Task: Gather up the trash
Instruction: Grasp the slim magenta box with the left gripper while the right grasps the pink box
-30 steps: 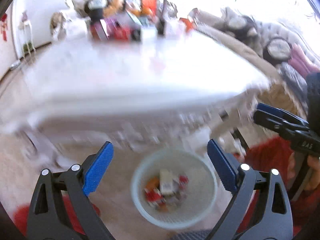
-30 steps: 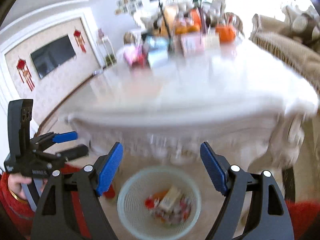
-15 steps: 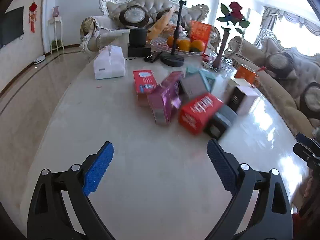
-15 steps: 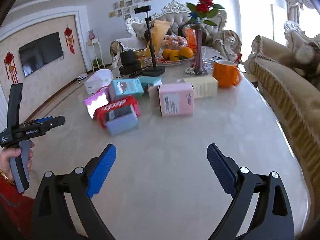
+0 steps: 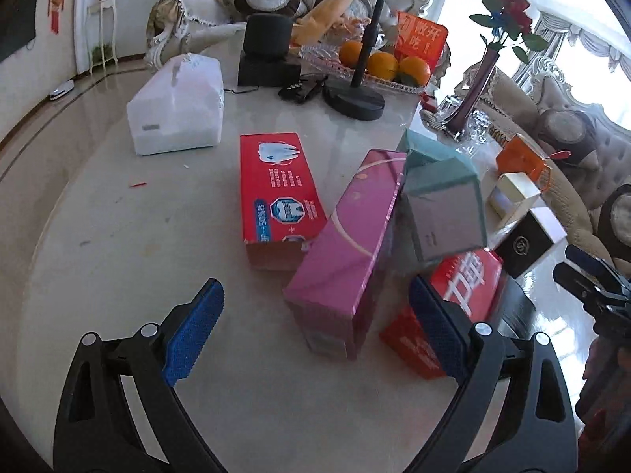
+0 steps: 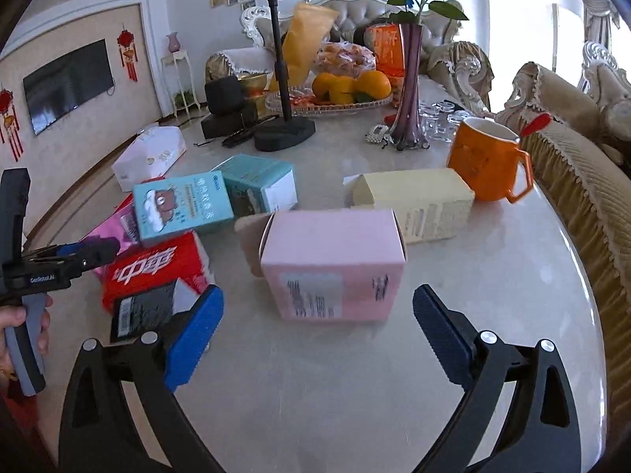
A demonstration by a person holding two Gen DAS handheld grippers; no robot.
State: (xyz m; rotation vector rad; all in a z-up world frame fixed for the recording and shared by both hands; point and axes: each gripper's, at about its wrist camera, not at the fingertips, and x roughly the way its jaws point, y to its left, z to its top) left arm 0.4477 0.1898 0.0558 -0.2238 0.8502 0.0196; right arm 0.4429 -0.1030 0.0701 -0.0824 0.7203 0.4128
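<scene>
Right wrist view: our right tongs (image 6: 317, 315) are opening, nothing between the pads, lined up on the pink box (image 6: 333, 266) lying just ahead on the bench (image 6: 493, 276), which looks like the next piece of trash we take. Behind it lie a yellow carton (image 6: 418, 203) and an orange mug (image 6: 487, 159). From the left wrist, our left tongs (image 5: 315, 327) are spread and empty above a magenta box (image 5: 347, 252), with a red toothpaste box (image 5: 278, 193) beside it. We judge both aim for separate boxes, so each carries one.
</scene>
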